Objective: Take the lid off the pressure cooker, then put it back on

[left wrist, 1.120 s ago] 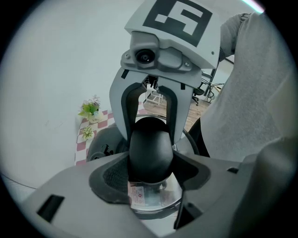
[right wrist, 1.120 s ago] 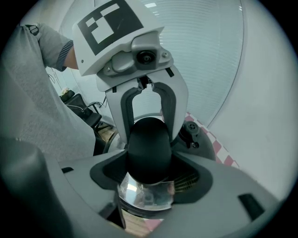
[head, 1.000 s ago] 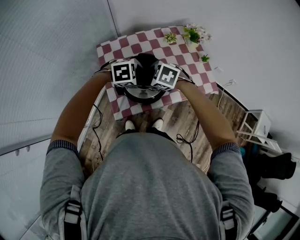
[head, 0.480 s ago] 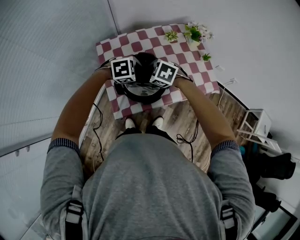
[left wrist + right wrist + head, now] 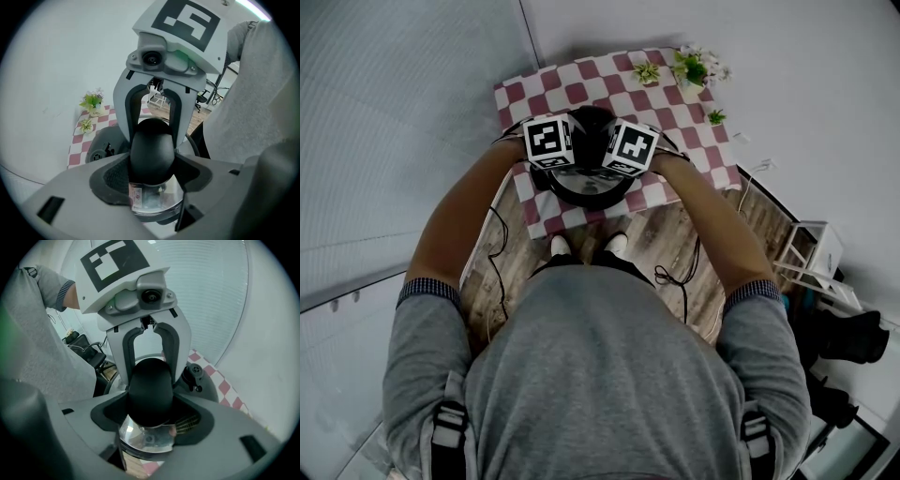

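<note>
On the checked table (image 5: 581, 82): pressure cooker (image 5: 586, 190) near my edge, lid (image 5: 99, 146) seated on it.
Left gripper (image 5: 150, 174) and right gripper (image 5: 149, 412) face each other across the black handle (image 5: 151, 149). Both pairs of fingers are clamped on it, set wide, from opposite sides. I read this as the grip stage, lid not yet off. Next move probably needs a twist to unlock before any lift, both hands working together.

Left gripper (image 5: 151, 169) and right gripper (image 5: 150, 408), facing, jaws clamped on black handle (image 5: 150, 143).
</note>
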A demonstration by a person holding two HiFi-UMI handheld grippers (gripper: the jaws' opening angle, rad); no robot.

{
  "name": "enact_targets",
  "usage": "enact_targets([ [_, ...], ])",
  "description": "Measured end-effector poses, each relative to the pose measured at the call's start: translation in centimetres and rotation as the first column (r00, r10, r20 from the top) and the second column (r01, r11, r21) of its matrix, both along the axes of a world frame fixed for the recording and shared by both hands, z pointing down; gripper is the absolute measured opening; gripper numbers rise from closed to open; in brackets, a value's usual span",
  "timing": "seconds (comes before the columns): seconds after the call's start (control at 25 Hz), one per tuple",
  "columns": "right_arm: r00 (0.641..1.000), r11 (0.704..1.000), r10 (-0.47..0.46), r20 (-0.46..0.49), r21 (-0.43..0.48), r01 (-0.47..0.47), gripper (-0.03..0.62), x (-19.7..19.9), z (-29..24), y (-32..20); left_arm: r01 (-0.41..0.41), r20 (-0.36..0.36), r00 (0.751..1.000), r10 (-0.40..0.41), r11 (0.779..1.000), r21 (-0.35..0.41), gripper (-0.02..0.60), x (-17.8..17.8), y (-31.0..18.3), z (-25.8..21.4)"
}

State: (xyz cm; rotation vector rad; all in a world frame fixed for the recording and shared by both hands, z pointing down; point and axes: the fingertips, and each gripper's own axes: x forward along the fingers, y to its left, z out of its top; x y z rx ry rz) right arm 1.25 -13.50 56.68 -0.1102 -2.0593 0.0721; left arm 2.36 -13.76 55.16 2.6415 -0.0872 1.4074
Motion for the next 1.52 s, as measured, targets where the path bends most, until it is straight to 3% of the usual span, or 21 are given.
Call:
enact_targets([
  [0.6,0.987,0.99,-0.142,-0.076,0.006,0.143,0.295,-0.17,-0.72,-0.06,0.088,0.023,0.996,-0.087,0.995,-0.041,0.301,-0.16,-0.17,-0.03],
  [0.88,0.964,0.967,-0.255,-0.079,-0.005,0.255,0.296,-0.07,-0.09,0.13,0.192,0.033,0.981,-0.19,0.98,-0.055,0.301,-0.22,-0.22,-0.08],
  [1.24,0.917,0.92,-0.391,-0.083,-0.012,0.391,0.297,0.01,0.18,0.23,0.309,0.044,0.951,-0.306,0.948,-0.08,0.302,-0.2,-0.27,-0.11],
  [1.52,0.847,0.852,-0.522,-0.099,-0.005,0.524,0.298,0.17,-0.2,0.13,0.398,0.074,0.917,-0.391,0.907,-0.136,0.301,-0.18,-0.25,-0.27],
])
